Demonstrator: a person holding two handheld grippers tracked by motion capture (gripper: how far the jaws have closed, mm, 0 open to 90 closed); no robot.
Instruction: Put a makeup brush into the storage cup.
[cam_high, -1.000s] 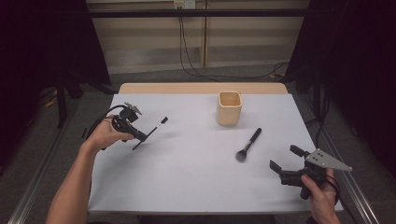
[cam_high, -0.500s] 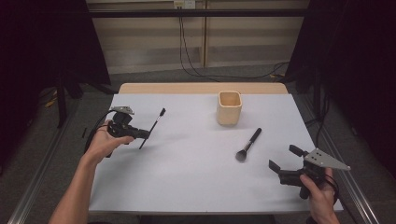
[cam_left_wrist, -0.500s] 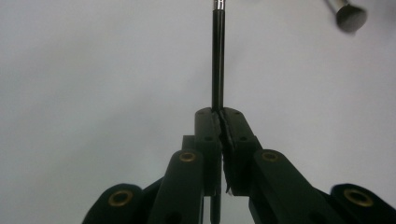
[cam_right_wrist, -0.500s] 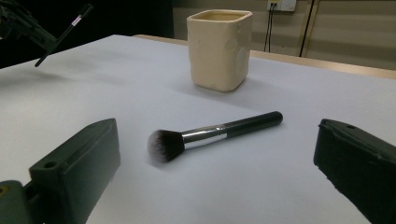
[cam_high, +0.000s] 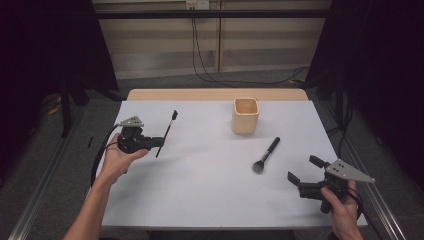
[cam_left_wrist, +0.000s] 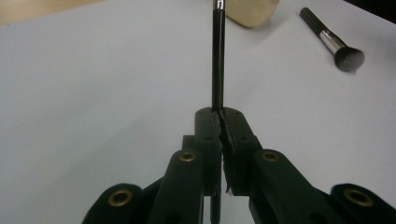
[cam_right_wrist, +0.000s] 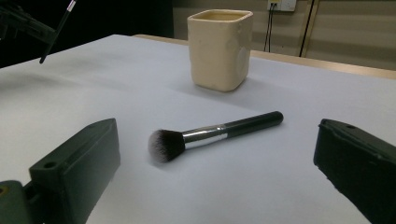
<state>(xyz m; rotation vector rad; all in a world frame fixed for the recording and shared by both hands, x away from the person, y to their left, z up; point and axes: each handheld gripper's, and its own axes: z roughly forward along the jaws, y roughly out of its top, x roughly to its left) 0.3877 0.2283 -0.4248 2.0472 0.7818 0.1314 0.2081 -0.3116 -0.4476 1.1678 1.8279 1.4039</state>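
My left gripper (cam_high: 159, 143) hovers above the table's left side, shut on the handle of a thin black brush (cam_high: 167, 131) that rises steeply past the jaws, tip pointing far. In the left gripper view the jaws pinch that handle (cam_left_wrist: 217, 56) tightly. A powder brush (cam_high: 265, 155) lies flat right of centre, bristles toward me, with a cream square cup (cam_high: 245, 115) standing behind it. At the near right, my right gripper (cam_high: 303, 168) is open with nothing in it and faces the powder brush (cam_right_wrist: 210, 135) and the cup (cam_right_wrist: 219, 46).
A white sheet (cam_high: 200, 190) covers the table, with a strip of bare wood along the far edge (cam_high: 215, 94). Dark curtains stand on both sides. Cables hang down the wall behind.
My left hand has shifted a little with the thin brush, which has swung from a low slant to a steeper one, tip pointing farther away. The right gripper has stayed still.
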